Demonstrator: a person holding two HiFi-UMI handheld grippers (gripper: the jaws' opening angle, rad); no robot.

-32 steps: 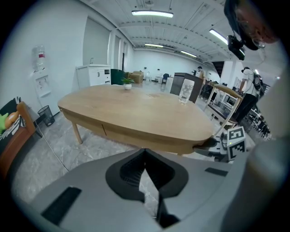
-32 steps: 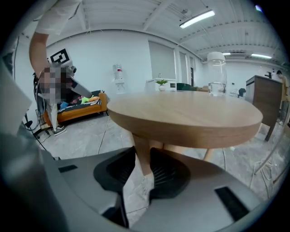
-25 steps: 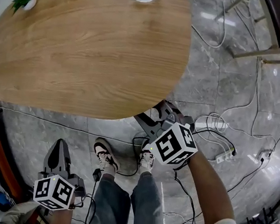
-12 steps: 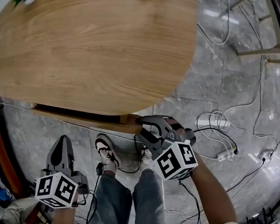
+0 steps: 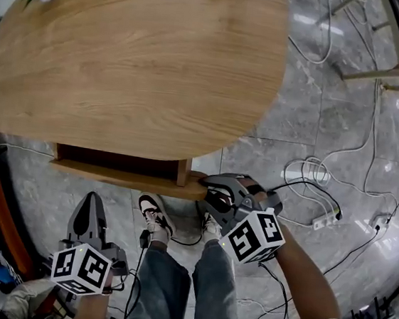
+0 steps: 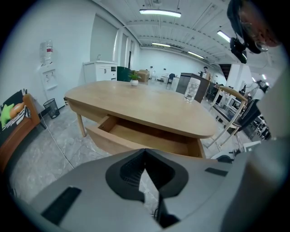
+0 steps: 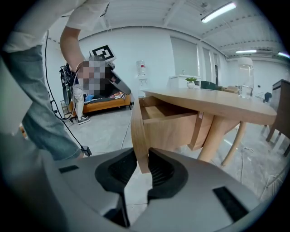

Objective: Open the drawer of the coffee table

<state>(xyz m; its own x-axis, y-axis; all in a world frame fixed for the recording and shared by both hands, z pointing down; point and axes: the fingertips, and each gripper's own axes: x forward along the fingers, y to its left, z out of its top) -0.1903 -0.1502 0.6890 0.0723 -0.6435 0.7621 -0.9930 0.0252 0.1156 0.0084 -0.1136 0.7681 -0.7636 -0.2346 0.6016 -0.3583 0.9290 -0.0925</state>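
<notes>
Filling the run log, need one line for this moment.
drawer: partly open | right gripper: shut on drawer, at its front panel | left gripper: shut, empty

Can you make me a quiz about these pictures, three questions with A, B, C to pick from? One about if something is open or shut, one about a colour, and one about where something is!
1. How is the drawer?
A. fully shut
B. partly open
C. taken right out

2. What colour is the floor?
A. grey
B. red
C. green

3. Where is the glass?
A. in the drawer
B. on the table top
C. on the floor

Answers:
1 B: the drawer sticks out from under the table top, with the right gripper shut on its front.
2 A: the tiles are grey and marbled.
3 B: the glass stands upright near the table's far edge.
</notes>
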